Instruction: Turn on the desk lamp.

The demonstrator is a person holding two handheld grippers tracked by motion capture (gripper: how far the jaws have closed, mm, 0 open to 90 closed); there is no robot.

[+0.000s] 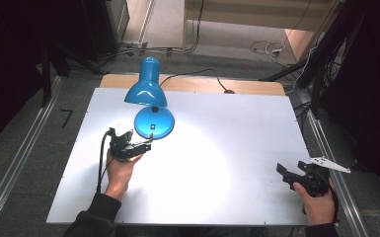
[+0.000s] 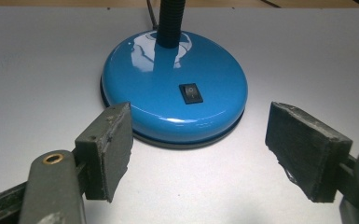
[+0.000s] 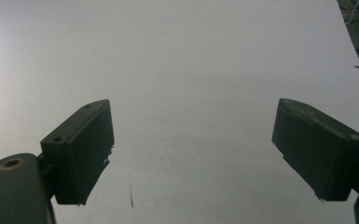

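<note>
The left gripper stands wide open; the blue lamp base sits just beyond its fingertips, untouched. The right gripper gapes empty.

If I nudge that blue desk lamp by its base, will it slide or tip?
Likely slide: the lamp base is wide, round and sits flat on the smooth table. Its glossy surface looks slippery. The tilted shade on a flexible neck may wobble.
</note>
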